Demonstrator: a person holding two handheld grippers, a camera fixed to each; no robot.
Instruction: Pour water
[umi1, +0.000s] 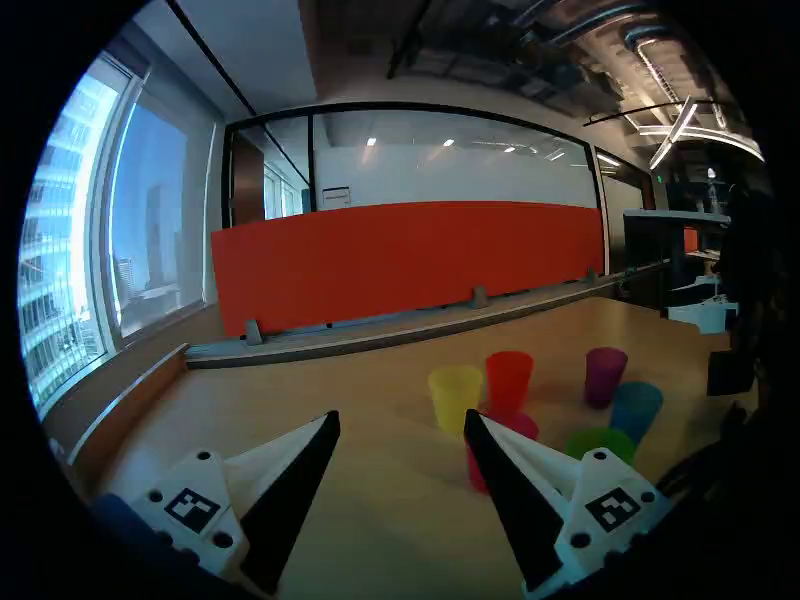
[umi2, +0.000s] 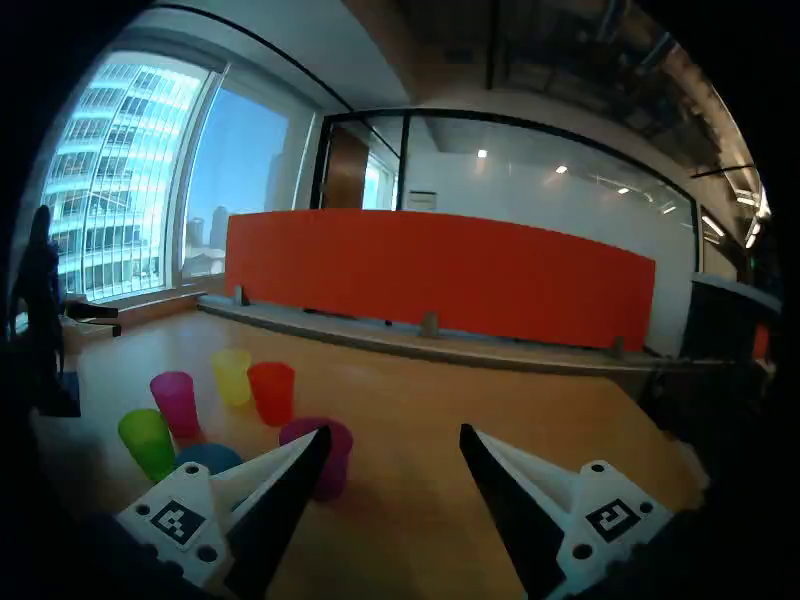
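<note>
The left gripper (umi1: 400, 420), white with black-faced fingers, hangs released over the pale wooden tabletop (umi1: 380, 520), its jaws spread wide with nothing between them. In the left gripper view a cluster of coloured plastic cups (umi1: 636, 412) stands on the table, from one to four o'clock of the fingertips. A yellow plastic cup (umi1: 455, 395) stands just beside an orange-red plastic cup (umi1: 509, 380). A pink plastic cup (umi1: 522, 426) is partly hidden behind the right-hand finger. A green plastic cup (umi1: 600, 438), a blue plastic cup (umi1: 636, 400) and a purple plastic cup (umi1: 605, 374) stand farther out toward three o'clock. The right gripper (umi2: 395, 435) is likewise released, jaws apart and empty. In the right gripper view the cups (umi2: 272, 392) sit at nine to ten o'clock, the nearest partly behind the left-hand finger. A long orange-red partition panel (umi1: 400, 260) runs along the table's far edge at twelve o'clock, with tall glass windows (umi1: 100, 250) at nine o'clock.
</note>
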